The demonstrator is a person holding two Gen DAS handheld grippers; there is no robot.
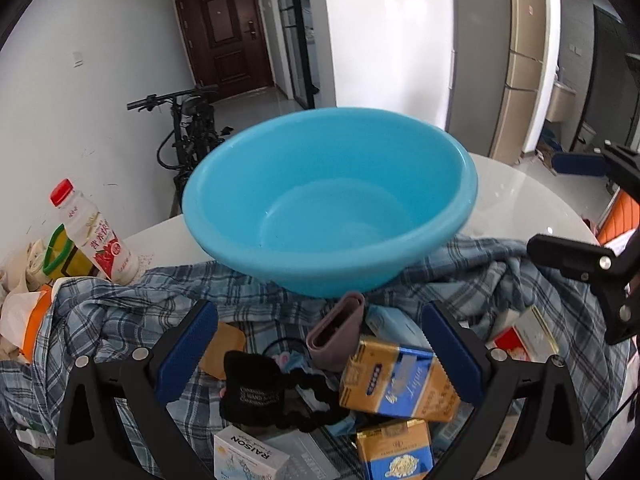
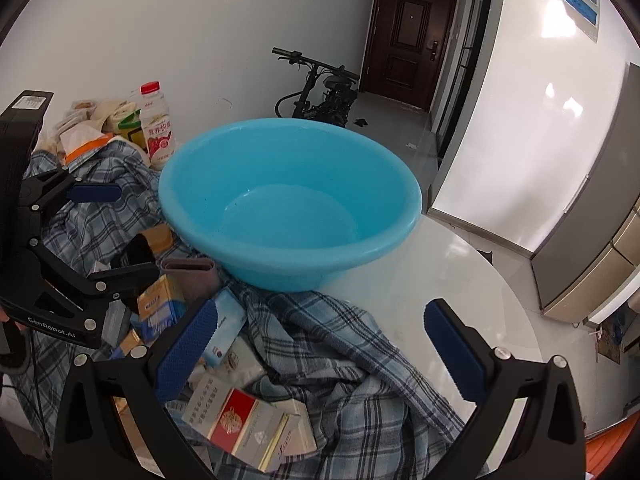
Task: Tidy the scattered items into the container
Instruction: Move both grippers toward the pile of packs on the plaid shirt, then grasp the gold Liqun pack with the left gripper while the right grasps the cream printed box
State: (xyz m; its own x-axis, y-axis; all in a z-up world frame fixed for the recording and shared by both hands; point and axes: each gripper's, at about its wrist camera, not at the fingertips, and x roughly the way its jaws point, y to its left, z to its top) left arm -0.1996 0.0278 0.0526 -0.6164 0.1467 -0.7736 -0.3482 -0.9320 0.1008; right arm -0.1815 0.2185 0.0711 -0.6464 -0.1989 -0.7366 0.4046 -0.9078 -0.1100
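A blue plastic basin (image 1: 328, 200) stands empty on a white table, its near edge on a blue plaid cloth (image 1: 120, 308); it also shows in the right wrist view (image 2: 288, 196). My left gripper (image 1: 320, 352) is open above a pile of small items: a gold and blue box (image 1: 396, 380), a mauve case (image 1: 338, 330), a black pouch (image 1: 252, 392), a white RAISON box (image 1: 248, 458). My right gripper (image 2: 320, 344) is open above the cloth (image 2: 340, 344), with a red and white box (image 2: 240, 416) below its left finger. The left gripper (image 2: 100, 232) shows at the left there.
A drink bottle with a red cap (image 1: 92, 232) and a tissue pack (image 1: 24, 320) stand at the table's left end. The bare white tabletop (image 2: 440, 280) lies right of the basin. A bicycle (image 1: 188, 128) leans on the wall behind.
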